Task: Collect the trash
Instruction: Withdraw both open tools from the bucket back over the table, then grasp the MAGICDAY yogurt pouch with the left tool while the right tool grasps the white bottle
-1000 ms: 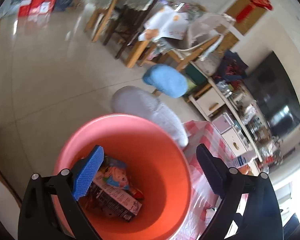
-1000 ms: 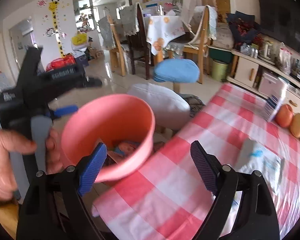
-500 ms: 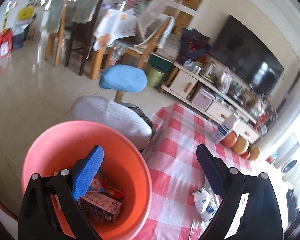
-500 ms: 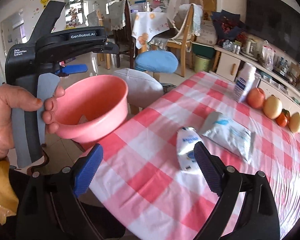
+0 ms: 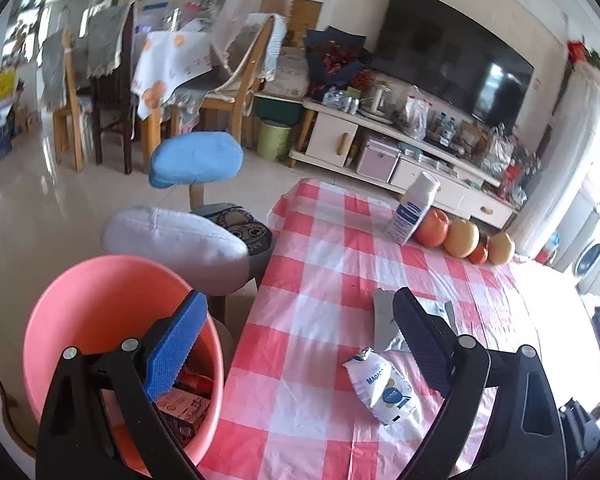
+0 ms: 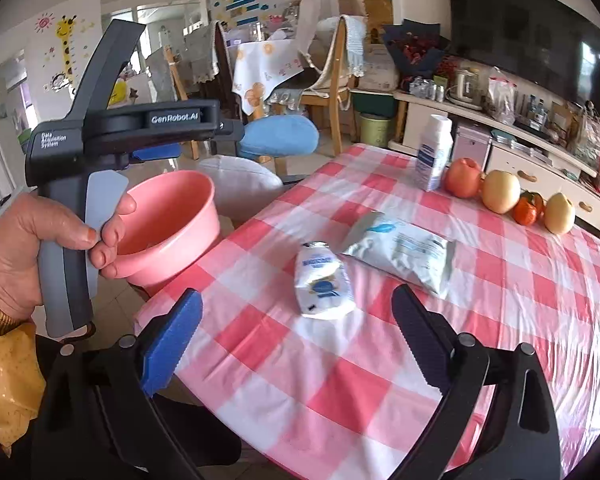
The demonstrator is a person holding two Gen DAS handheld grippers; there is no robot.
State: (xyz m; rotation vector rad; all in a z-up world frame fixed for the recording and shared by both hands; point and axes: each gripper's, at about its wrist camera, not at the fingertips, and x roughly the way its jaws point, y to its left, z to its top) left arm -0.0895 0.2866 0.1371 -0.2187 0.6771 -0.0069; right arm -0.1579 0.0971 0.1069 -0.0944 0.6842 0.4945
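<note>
Pink bucket point(image 5: 100, 320): sits off the table edge by the left gripper point(image 5: 296, 344), already has a few wrappers and a carton in the bottom.
Small pouch point(image 6: 324, 280): white, crinkly, flat on the checked tablecloth point(image 6: 380, 380). Looks light and soft, probably a bit slippery, so I'd pinch it across the middle or at the crimped top.
Bigger packet point(image 6: 400, 250): lies just behind the pouch, nearly touching it, same floppy foil sort of thing.
Right gripper point(image 6: 296, 328): fingers wide apart, nothing in them. Pouch is just ahead of the gap, roughly centred, not touching either finger.
Left fingers: also spread, empty; from its camera the pouch is nearer the right-hand finger.
Fruit point(image 6: 500, 192) and milk carton point(image 6: 432, 156): far side, well apart, likely not trash.
</note>
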